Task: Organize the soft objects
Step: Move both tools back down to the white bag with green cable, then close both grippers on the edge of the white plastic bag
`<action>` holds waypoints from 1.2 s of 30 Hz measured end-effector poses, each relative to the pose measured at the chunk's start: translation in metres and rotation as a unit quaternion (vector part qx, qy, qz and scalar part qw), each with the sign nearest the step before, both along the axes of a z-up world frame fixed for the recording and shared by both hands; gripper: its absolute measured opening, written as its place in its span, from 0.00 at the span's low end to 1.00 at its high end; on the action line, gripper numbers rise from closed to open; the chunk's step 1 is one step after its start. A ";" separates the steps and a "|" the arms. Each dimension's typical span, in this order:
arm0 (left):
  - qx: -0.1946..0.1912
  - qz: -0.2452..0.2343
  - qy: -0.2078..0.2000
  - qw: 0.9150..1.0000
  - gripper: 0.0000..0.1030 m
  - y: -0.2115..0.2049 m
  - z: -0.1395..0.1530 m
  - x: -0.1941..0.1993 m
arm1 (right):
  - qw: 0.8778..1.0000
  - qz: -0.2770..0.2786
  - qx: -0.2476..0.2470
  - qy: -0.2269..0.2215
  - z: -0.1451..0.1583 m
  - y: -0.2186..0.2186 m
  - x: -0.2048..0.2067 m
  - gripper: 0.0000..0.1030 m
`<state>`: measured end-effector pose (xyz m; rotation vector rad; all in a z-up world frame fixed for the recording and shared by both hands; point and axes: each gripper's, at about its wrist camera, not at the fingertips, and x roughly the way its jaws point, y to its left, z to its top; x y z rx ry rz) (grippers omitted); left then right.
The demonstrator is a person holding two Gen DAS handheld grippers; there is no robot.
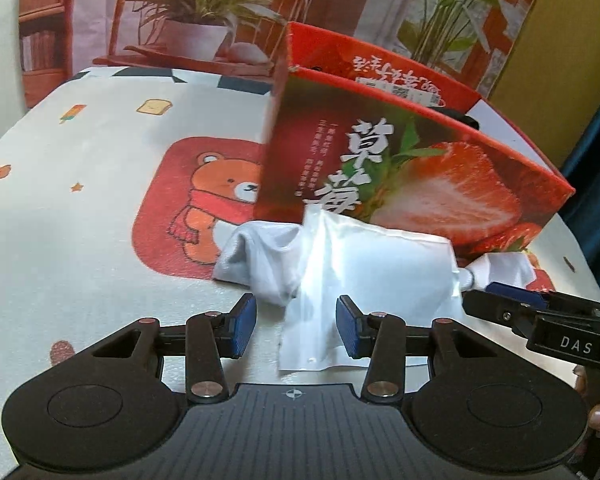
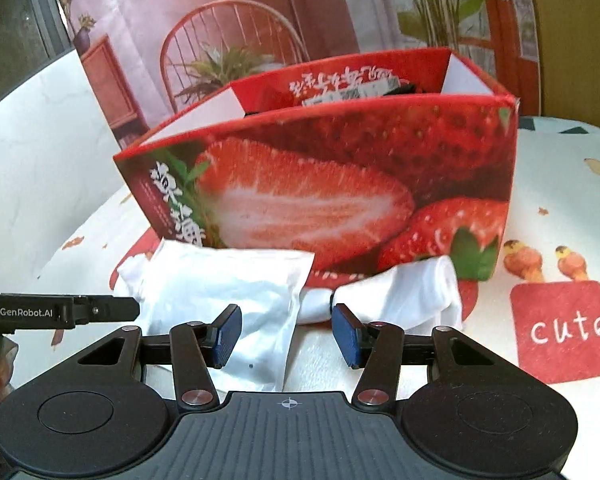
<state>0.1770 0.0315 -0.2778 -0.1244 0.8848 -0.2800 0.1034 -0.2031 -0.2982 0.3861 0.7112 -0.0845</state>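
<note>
A translucent plastic bag [image 1: 360,276] [image 2: 228,292] lies flat on the tablecloth against the front of a red strawberry box [image 1: 420,168] [image 2: 320,184]. White cloth [image 1: 260,264] sticks out of its left end. A rolled white cloth end [image 2: 412,292] pokes out on the right, tied off at the bag's neck. My left gripper [image 1: 296,326] hovers low over the bag's near edge, which lies between its parted blue pads without touching them. My right gripper [image 2: 286,334] is also open, with its left pad over the bag's right edge and bare cloth between the pads.
The box is open on top, with dark items and a label inside. The table [image 1: 80,240] has a cartoon bear print and a red "cute" patch [image 2: 564,328]. A printed backdrop of a chair and plants [image 2: 228,40] stands behind. A hand shows at the frame edges.
</note>
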 end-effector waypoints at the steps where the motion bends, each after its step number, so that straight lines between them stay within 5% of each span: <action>1: 0.004 0.003 -0.001 1.000 0.45 0.001 -0.001 0.000 | 1.000 0.000 -0.005 0.004 -0.001 0.000 0.001 0.46; 7: 0.001 0.017 0.002 1.000 0.45 0.006 -0.003 0.002 | 0.999 -0.015 -0.031 0.036 -0.007 -0.003 0.003 0.38; 9: -0.005 0.010 0.006 1.000 0.45 0.005 -0.004 0.002 | 0.999 -0.016 -0.023 0.041 -0.010 -0.006 0.002 0.28; 24: -0.020 -0.017 0.030 0.999 0.41 -0.003 -0.013 0.001 | 0.996 0.006 -0.062 0.061 -0.013 0.000 0.004 0.27; 36: -0.045 -0.041 0.041 0.997 0.41 -0.007 -0.015 0.002 | 0.999 -0.002 0.004 0.040 -0.006 -0.008 0.000 0.27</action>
